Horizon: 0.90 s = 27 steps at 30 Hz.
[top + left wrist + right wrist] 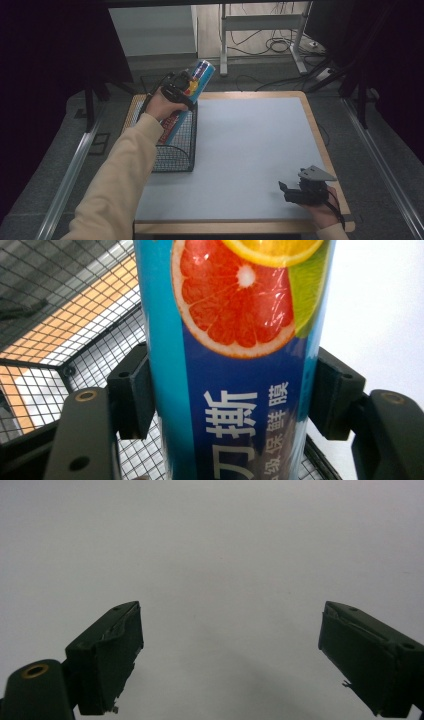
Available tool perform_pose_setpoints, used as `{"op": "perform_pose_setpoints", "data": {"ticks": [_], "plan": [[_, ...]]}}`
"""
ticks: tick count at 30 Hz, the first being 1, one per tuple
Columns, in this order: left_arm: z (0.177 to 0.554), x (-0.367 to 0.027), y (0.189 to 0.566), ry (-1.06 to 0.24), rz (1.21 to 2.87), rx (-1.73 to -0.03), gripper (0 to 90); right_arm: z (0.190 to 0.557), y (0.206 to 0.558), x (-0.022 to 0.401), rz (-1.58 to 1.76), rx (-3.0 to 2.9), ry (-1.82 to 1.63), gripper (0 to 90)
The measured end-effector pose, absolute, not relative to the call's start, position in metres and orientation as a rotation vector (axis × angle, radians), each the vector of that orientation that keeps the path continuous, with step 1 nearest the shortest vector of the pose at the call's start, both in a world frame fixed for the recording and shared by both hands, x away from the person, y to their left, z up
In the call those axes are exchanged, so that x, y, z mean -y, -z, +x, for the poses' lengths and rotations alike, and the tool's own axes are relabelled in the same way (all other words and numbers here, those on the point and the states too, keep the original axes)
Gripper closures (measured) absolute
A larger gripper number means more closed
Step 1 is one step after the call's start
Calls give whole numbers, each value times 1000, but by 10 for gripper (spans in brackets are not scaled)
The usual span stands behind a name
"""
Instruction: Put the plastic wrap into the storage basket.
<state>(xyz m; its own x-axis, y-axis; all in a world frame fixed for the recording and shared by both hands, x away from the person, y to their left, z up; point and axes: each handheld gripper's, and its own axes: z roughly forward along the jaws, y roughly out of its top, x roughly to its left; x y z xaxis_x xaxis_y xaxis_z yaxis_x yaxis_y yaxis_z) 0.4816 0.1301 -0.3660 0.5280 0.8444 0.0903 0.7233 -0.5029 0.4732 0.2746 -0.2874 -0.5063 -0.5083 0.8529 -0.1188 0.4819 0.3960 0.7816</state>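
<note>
A long blue cling-film box [192, 92] printed with citrus slices is tilted, its lower end down inside a black wire basket [175, 150] at the table's left. My left gripper [182, 90] is shut on the box's middle; in the left gripper view both pads press the box [235, 365] from either side, with basket mesh [65, 320] behind. My right gripper [292, 192] rests near the table's front right corner, its jaws wide apart over bare mat [225, 555] with nothing between them.
A light grey mat [250, 150] covers the wooden table [320, 145]. Beyond the far edge stand metal table legs [223, 40] and loose cables [280, 47] on the floor. Dark curtains flank both sides.
</note>
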Motion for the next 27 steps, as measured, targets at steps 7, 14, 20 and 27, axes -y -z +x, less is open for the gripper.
{"op": "perform_pose_setpoints", "data": {"ticks": [7,14,20,27], "plan": [[489,-133,381,-438,2410,-1322,318,275,506,288,1142,-2146,-958,111],[495,-135,391,-441,2438,-1335,319,275,506,289,1141,-2144,-960,110],[502,-136,400,-455,2430,-1373,319,275,506,289,1141,-2144,-959,111],[510,-140,412,-481,2447,-1397,318,275,506,289,1145,-2145,-960,110]]}}
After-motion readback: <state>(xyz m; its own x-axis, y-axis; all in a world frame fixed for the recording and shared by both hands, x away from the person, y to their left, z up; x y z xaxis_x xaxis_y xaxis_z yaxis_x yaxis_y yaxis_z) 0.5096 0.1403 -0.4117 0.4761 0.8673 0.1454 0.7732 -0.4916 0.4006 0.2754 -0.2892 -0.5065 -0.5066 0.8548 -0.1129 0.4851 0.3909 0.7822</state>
